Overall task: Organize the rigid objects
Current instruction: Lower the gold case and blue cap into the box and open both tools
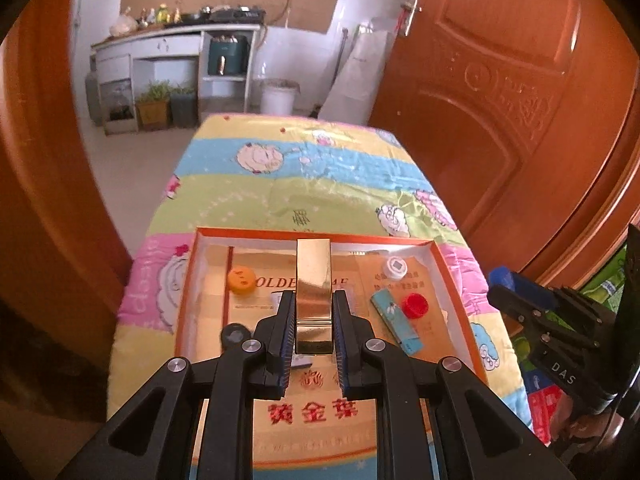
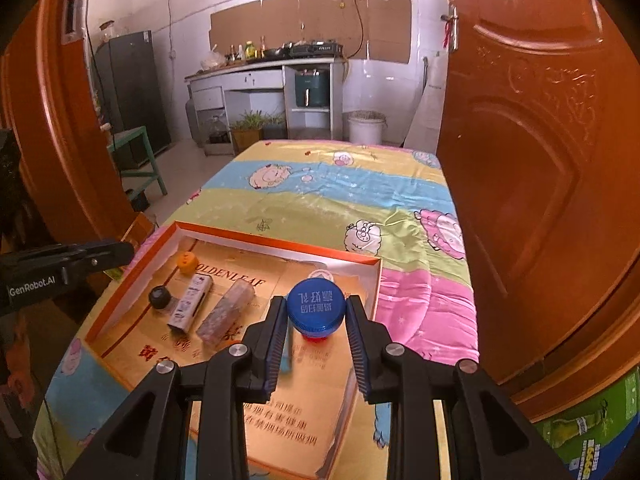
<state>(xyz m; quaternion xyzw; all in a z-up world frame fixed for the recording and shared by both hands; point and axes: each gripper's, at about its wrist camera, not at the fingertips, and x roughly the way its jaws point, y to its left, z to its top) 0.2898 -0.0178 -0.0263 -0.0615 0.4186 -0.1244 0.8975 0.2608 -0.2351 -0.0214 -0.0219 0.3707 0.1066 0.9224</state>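
Over the orange-rimmed tray on the quilted table, both grippers are loaded. Left gripper is clamped on a gold bar, held by its near end only, with the rest sticking out forward past the fingertips. Right gripper pinches a blue cap across its rim, above a red cap that peeks out just beneath it. Tray floor is already crowded: orange cap, white cap, teal lighter, black-capped bottle, white lighter, speckled lighter. Risks as judged: the bar is glossy and gripped near one end, so a quick swing or a tap on the tray wall could pivot it or slide it out. The blue cap is round with a shallow rim, so it could pop sideways out of the pads. If released where it hangs, it would likely land on the red cap and roll. The two grippers work close together, so a clash is possible.
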